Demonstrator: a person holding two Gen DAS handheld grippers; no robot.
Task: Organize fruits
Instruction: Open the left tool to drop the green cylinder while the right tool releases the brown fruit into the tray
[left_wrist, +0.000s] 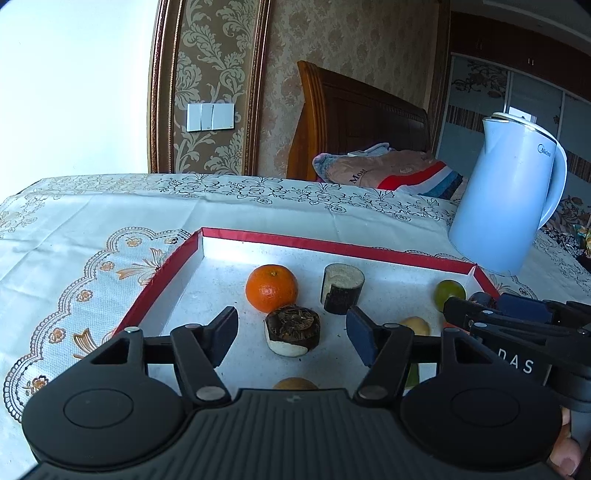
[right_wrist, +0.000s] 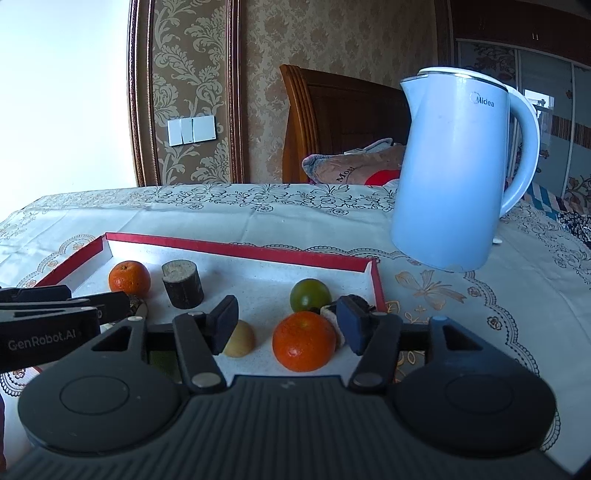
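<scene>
Both grippers, left gripper (left_wrist: 291, 336) and right gripper (right_wrist: 286, 325), hover with fingers wide and empty over the red-rimmed tray (left_wrist: 332, 246) on the desk. Oranges (right_wrist: 304, 340), a green citrus (right_wrist: 309, 294) and other pieces lie scattered inside; whether sorting is starting or ending is unclear.

Left wrist view: close over red-rimmed tray (left_wrist: 332, 246), facing the headboard. Right wrist view: same facing, nearer tray's right end. Both share the tray.

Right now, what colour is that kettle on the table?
Pale blue kettle; clearest in the right wrist view.
</scene>
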